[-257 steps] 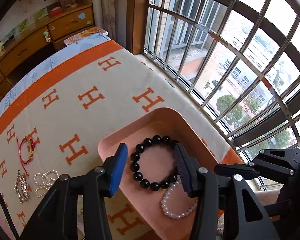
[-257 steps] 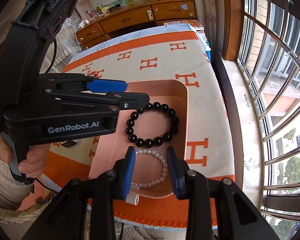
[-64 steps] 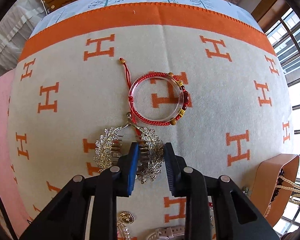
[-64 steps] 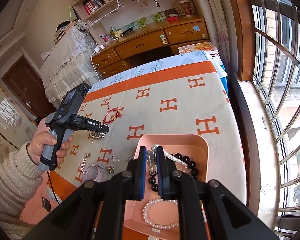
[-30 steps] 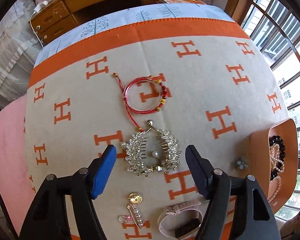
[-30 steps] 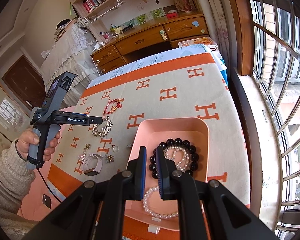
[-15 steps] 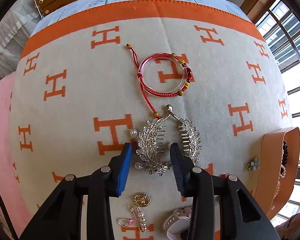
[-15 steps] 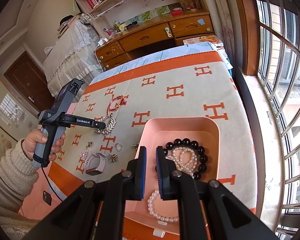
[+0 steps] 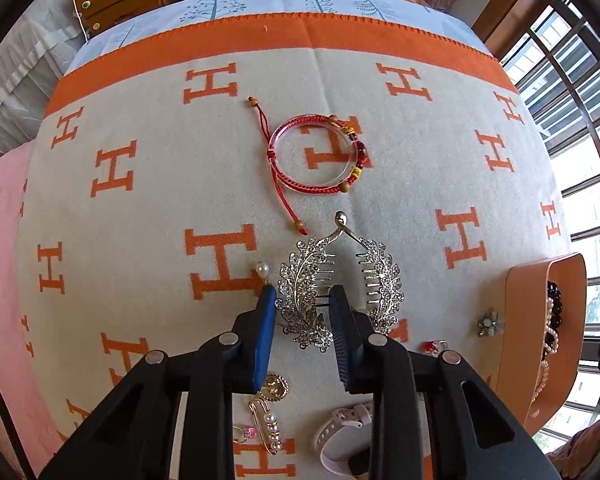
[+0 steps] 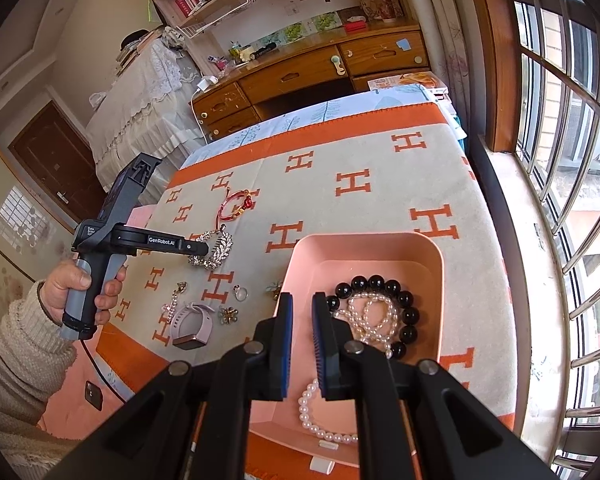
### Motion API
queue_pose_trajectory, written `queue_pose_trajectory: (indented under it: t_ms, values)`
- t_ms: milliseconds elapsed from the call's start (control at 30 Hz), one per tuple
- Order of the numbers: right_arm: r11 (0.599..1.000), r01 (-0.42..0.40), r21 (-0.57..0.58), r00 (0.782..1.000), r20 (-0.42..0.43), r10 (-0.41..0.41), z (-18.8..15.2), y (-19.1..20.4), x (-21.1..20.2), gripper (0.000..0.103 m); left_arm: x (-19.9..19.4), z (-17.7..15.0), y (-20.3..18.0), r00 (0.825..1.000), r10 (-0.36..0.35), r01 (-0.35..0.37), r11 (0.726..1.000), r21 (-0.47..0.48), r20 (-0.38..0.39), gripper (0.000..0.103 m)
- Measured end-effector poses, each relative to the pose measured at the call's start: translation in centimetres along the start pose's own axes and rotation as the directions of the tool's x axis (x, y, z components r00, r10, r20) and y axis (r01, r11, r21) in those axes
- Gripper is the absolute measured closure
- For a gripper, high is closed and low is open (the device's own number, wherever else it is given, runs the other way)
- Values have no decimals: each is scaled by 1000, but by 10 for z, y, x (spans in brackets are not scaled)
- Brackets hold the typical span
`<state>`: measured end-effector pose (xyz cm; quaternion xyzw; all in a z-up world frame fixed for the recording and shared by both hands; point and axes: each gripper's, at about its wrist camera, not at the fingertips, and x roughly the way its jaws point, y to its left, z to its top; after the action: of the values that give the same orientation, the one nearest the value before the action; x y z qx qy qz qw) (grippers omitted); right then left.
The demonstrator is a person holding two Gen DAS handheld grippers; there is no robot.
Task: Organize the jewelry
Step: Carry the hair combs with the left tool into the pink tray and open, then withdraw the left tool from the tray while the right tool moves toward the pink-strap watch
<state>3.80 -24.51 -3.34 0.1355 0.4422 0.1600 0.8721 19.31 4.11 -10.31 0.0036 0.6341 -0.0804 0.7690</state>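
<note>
Rhinestone leaf hair clip: left gripper straddles one leaf, contact unclear; right gripper nearly together.

Left gripper fingers straddle one leaf of the rhinestone hair comb

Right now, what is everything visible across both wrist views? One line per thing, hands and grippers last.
Blanket: one, cream with orange H marks, covering the bed.
Tray: one, pink, on the blanket at the window side.
Black bead bracelet: one, in the tray.
Pearl strands: two, white, in the tray; one lies inside the black ring.
Red cord bracelet: one, far middle of the blanket.
Leaf hair clip: one, silver rhinestone, its left leaf between the left fingers.
Watch: one, pale pink, near edge.
Small brooches and pins: several, gold and silver, near the watch.
Left hand: gripping the handle.
Left gripper: around the clip, contact unclear.
Right gripper: nearly shut, empty, over the tray.
</note>
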Motion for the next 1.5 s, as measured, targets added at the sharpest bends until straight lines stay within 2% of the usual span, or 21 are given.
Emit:
queue_pose_trajectory:
  t_ms: [167, 333, 533, 733, 867, 1000, 1100, 1200, 1267, 1300, 1333, 1400, 1433, 1500]
  values:
    - [1000, 2, 7, 1000, 17, -2, -2, -2, -6, 93, -33, -7, -20, 998, -39, 37, 998, 48, 53, 78]
    - [999, 5, 34, 999, 40, -6, -6, -9, -14, 93, -77, -18, -65, 989, -105, 89, 984, 153, 100, 78]
    - [997, 18, 79, 998, 51, -23, -14, -22, -22, 93, -109, -39, -139, 972, -204, 160, 937, 312, 113, 78]
    - [992, 31, 121, 996, 79, -41, -23, -35, -36, 93, -105, -63, -201, 957, -282, 230, 880, 415, 66, 78]
    - [988, 44, 145, 993, 98, -59, -29, -44, -46, 93, -80, -78, -225, 962, -272, 227, 861, 455, 34, 78]
    - [987, 54, 148, 992, 104, -70, -34, -47, -51, 93, -45, -94, -234, 980, -198, 156, 854, 497, 32, 78]
    - [988, 60, 142, 992, 99, -74, -35, -49, -51, 93, -24, -104, -235, 987, -164, 138, 844, 518, 4, 78]
    - [989, 58, 136, 993, 95, -71, -37, -48, -50, 93, -17, -113, -235, 988, -149, 111, 833, 542, 28, 78]
    - [990, 55, 131, 993, 96, -68, -37, -46, -50, 93, -22, -117, -234, 987, -151, 98, 829, 550, 52, 70]
    - [990, 53, 128, 993, 97, -66, -37, -46, -50, 93, -25, -119, -233, 984, -165, 105, 827, 552, 60, 58]
    - [991, 51, 124, 993, 96, -64, -37, -45, -49, 93, -30, -120, -231, 980, -189, 122, 826, 550, 67, 51]
    - [992, 49, 117, 994, 95, -60, -38, -41, -47, 93, -40, -124, -225, 971, -216, 129, 833, 538, 101, 45]
    - [993, 48, 110, 994, 95, -58, -38, -38, -46, 93, -45, -125, -222, 969, -214, 116, 839, 532, 127, 37]
    - [995, 37, 95, 995, 91, -46, -40, -31, -43, 93, -54, -130, -213, 959, -211, 88, 854, 513, 188, 31]
